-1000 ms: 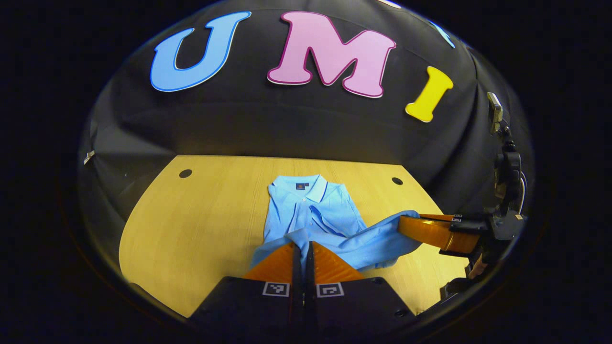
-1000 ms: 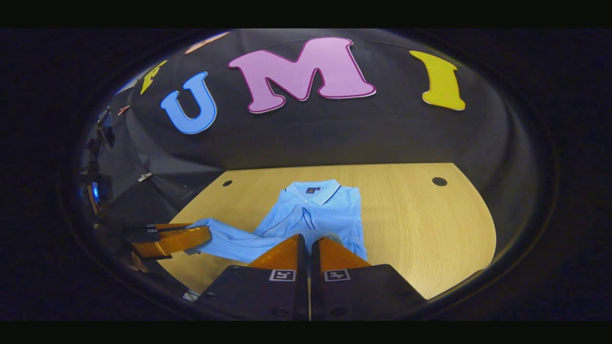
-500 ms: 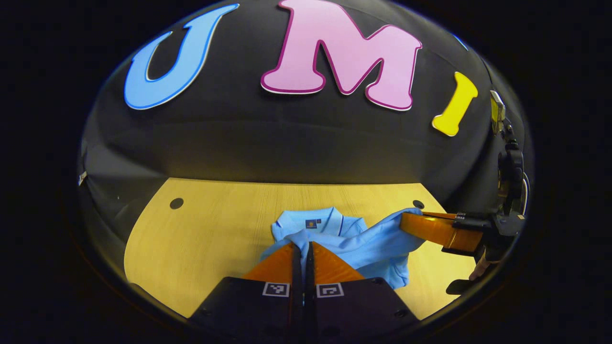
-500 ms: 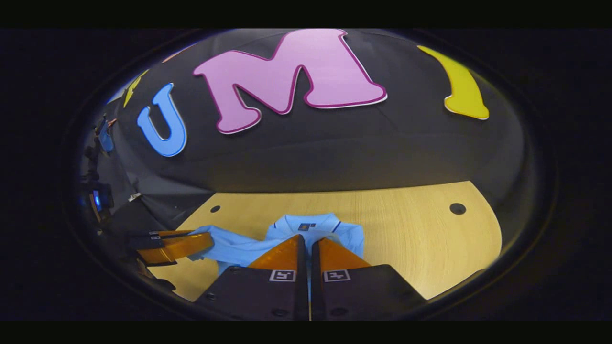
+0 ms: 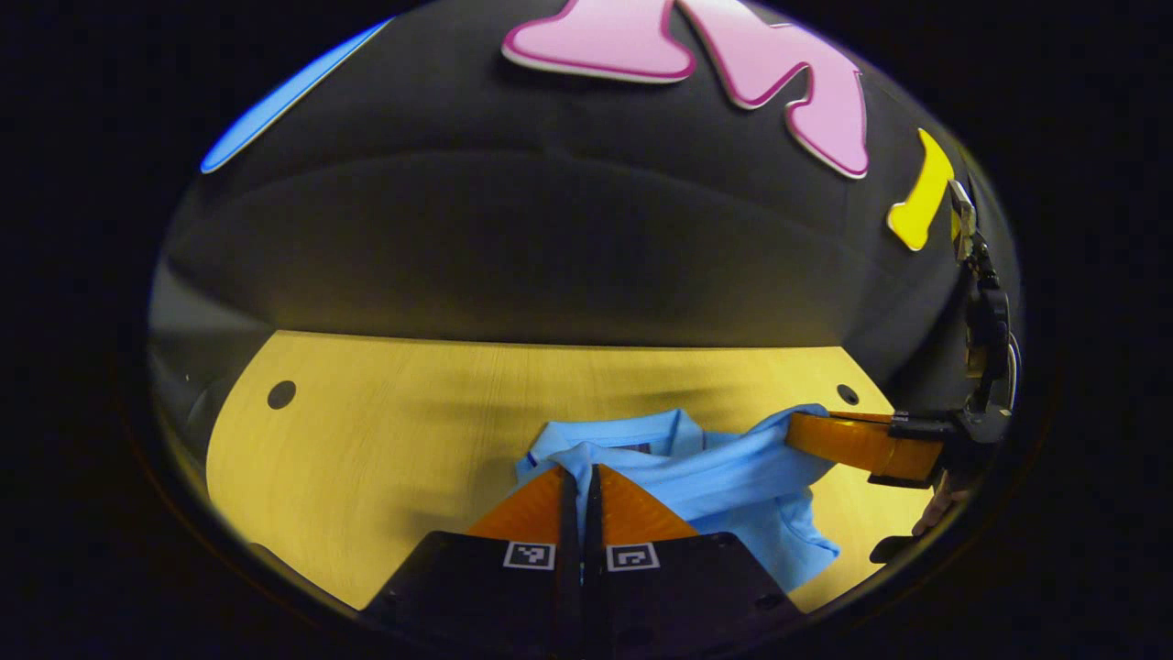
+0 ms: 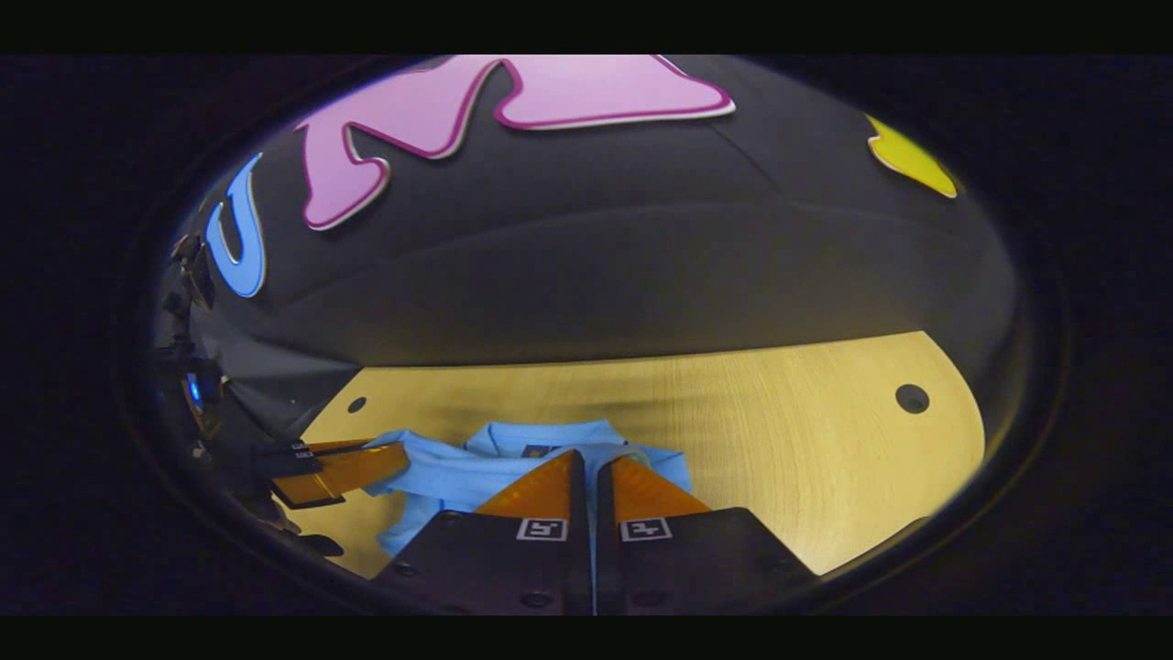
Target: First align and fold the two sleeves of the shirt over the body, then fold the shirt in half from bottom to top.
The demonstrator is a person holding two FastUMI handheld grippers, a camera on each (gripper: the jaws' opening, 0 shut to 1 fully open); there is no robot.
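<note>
The light blue shirt is lying on the wooden worktop, collar pointing toward the booth wall. The left claw is pinching one bottom corner of the shirt, fingers pressed together on the cloth. The right claw is gripping the other bottom corner the same way, and it is also appearing to the side in the left gripper view. Both claws are holding the hem raised above the shirt body, close to the collar.

Judgement: the bottom-to-top fold is in hand; sleeves appear already folded in, though the lifted cloth is hiding them. The next move is calling for both corners to be lowered level, just short of the collar, hem edge parallel with the shoulders, before either claw lets go. Uneven release is risking a skewed fold.
</note>
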